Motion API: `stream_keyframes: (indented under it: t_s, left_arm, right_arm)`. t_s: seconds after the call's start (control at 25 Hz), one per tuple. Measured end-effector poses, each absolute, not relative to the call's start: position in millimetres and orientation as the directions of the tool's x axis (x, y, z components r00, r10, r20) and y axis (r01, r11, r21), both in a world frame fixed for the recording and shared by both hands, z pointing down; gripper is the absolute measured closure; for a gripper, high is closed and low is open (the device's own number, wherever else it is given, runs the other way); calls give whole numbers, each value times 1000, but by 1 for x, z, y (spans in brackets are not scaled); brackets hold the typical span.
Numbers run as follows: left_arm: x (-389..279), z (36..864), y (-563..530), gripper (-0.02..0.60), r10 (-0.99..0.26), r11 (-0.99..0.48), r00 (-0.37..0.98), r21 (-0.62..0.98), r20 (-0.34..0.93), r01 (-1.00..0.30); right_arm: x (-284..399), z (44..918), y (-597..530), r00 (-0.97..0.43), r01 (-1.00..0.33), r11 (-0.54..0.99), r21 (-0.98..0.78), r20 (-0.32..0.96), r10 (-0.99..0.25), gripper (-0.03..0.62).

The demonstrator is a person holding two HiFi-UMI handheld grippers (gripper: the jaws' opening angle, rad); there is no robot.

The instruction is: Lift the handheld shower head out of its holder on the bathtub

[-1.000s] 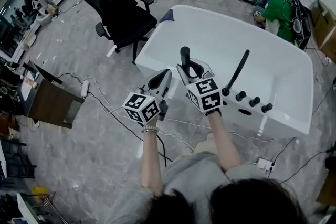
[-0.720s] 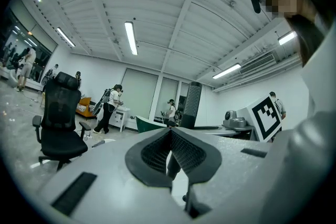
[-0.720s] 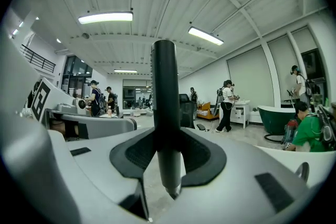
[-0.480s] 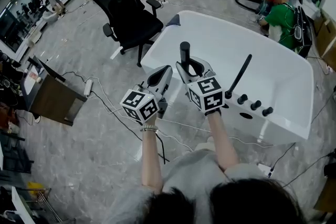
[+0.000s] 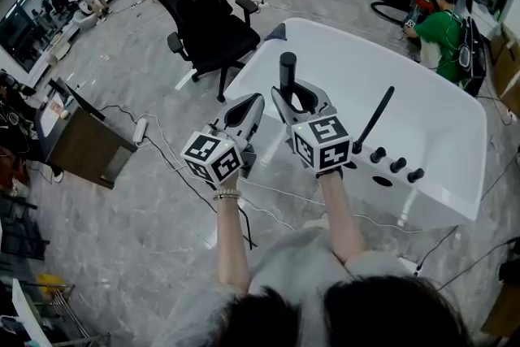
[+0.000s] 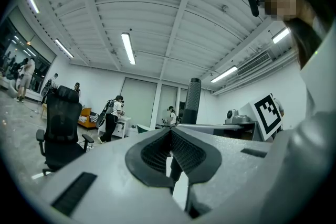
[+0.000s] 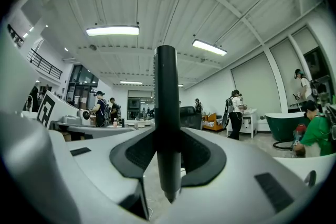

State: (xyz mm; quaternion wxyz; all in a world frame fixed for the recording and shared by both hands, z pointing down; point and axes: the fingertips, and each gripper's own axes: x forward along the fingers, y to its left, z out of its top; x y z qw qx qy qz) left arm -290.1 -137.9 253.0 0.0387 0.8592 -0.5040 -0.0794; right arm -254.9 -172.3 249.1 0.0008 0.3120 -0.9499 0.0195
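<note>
Right claw [image 5: 299, 98] tight around shower head [image 5: 287, 67]

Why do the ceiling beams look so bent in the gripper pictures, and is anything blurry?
Left and right gripper views: wide-angle lenses bow the straight ceiling beams and blacken the corners. Right gripper view: the shower head is sharp; the ceiling light glares. Left gripper view: a mosaic patch hides a face. Head view: even light.
</note>
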Motion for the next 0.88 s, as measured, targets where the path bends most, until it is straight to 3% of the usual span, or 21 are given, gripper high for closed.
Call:
stream_keyframes:
  t_s: [0.88]
  left_arm:
    - [-285,251,-121,577,-865,-501,491,134,-100,-855]
  right_arm:
    - [-245,241,-154,-798,-598,799,-71,-36,-601,461]
